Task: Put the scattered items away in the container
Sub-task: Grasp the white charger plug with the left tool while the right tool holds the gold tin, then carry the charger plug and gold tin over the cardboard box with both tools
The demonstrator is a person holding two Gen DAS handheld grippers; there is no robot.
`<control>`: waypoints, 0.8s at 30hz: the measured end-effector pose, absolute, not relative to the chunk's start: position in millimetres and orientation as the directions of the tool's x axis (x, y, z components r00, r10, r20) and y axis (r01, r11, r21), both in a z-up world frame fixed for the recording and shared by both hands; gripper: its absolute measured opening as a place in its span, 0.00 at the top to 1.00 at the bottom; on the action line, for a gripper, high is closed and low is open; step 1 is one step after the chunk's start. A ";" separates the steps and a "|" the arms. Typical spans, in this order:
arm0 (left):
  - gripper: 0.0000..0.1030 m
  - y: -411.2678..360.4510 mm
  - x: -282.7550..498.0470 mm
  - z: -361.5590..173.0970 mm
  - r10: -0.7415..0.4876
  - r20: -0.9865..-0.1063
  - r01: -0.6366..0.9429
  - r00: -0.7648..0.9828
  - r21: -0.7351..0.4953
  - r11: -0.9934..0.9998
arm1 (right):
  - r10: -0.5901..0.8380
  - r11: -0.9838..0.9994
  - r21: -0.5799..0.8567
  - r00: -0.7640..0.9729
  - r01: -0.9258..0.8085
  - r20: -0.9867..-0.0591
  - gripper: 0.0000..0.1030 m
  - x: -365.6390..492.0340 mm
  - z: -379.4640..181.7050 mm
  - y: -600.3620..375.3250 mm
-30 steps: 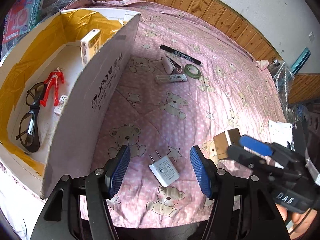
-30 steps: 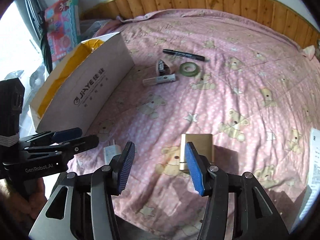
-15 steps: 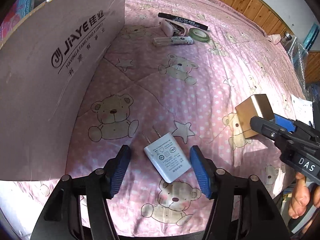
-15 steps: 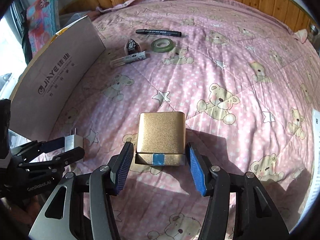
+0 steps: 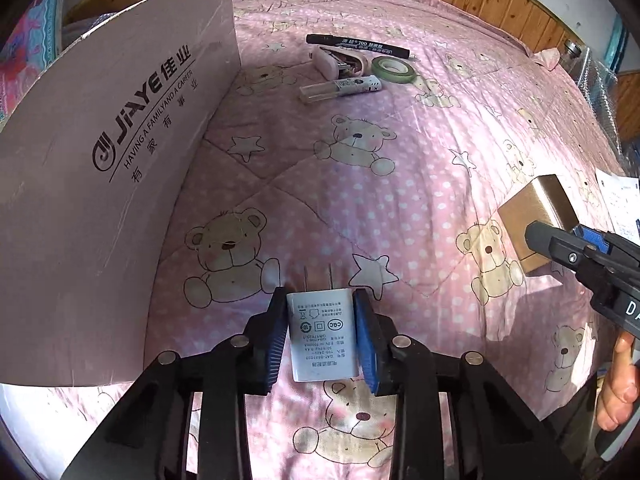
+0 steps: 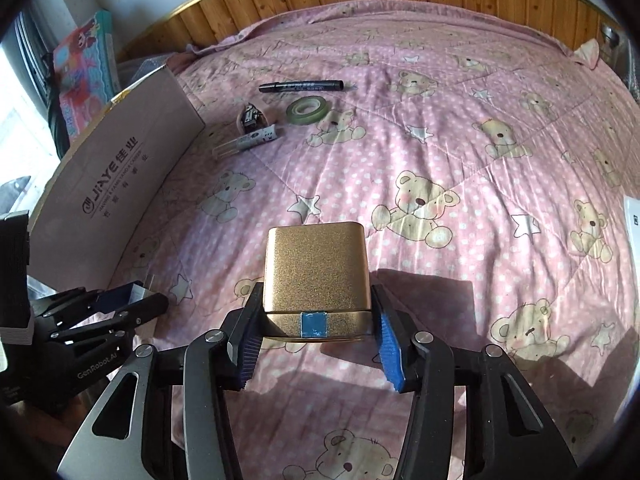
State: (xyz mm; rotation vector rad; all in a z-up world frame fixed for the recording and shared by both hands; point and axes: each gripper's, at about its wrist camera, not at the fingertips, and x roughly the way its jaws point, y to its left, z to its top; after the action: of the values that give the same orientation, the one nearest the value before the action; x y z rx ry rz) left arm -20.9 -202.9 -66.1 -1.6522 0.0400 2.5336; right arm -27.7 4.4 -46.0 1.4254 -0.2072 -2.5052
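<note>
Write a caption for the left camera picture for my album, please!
The left tool pinches a white charger on the pink bear quilt, beside the cardboard box.

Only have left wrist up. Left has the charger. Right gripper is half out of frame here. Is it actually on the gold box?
Observer: Yes. In the right wrist view, the right gripper has a blue pad against each side of the gold box.
Operator: Which end is it holding?
Observer: The lid-seam end. A blue tape square on the seam faces the camera.
Operator: Lid shut?
Observer: Looks shut. The seam runs even across that near face.
</note>
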 end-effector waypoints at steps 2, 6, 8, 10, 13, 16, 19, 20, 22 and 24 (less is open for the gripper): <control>0.68 -201.9 -18.2 -60.2 0.078 -0.909 -0.112 -0.410 -0.035 -0.993 | -0.292 -0.956 0.257 -0.496 0.138 -0.818 0.50 -23.8 -40.7 6.5; 0.68 -207.2 -13.1 -44.2 0.090 -0.892 -0.098 -0.443 -0.051 -0.994 | -0.296 -0.955 0.251 -0.513 0.156 -0.806 0.50 -16.6 -27.1 2.0; 0.68 -209.2 -12.8 -38.5 0.098 -0.888 -0.096 -0.449 -0.061 -0.993 | -0.294 -0.956 0.247 -0.528 0.160 -0.797 0.50 -13.5 -20.5 0.1; 0.69 -212.8 -9.9 -33.1 0.105 -0.883 -0.094 -0.457 -0.069 -0.993 | -0.303 -0.953 0.258 -0.533 0.159 -0.790 0.50 -11.5 -16.2 -0.7; 0.69 -215.7 -6.1 -22.4 0.123 -0.870 -0.088 -0.478 -0.091 -0.992 | -0.308 -0.951 0.266 -0.534 0.157 -0.787 0.50 -8.2 -13.9 -3.1; 0.69 -219.4 -9.5 -9.3 0.153 -0.849 -0.086 -0.505 -0.127 -0.988 | -0.319 -0.948 0.278 -0.528 0.158 -0.787 0.50 -5.4 -12.2 -8.3; 0.69 -230.5 -9.0 6.3 0.199 -0.822 -0.075 -0.533 -0.188 -0.979 | -0.332 -0.943 0.283 -0.525 0.175 -0.783 0.50 -1.8 -5.9 -17.4; 0.69 -234.9 -8.0 12.2 0.213 -0.811 -0.074 -0.546 -0.206 -0.976 | -0.336 -0.942 0.281 -0.529 0.185 -0.779 0.50 -0.3 -2.1 -20.8; 0.69 -243.9 -6.4 25.9 0.236 -0.786 -0.071 -0.572 -0.240 -0.968 | -0.345 -0.938 0.279 -0.535 0.204 -0.771 0.50 2.3 5.9 -26.8; 0.69 -252.6 -4.6 38.0 0.249 -0.766 -0.067 -0.593 -0.261 -0.963 | -0.355 -0.935 0.281 -0.540 0.218 -0.763 0.50 4.1 13.4 -32.2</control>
State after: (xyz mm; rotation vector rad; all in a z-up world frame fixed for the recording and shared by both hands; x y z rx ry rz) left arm -4.6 -252.6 38.0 -1.3156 -0.3057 2.6378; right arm 4.1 -32.2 13.4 1.2844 -0.2175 -2.4925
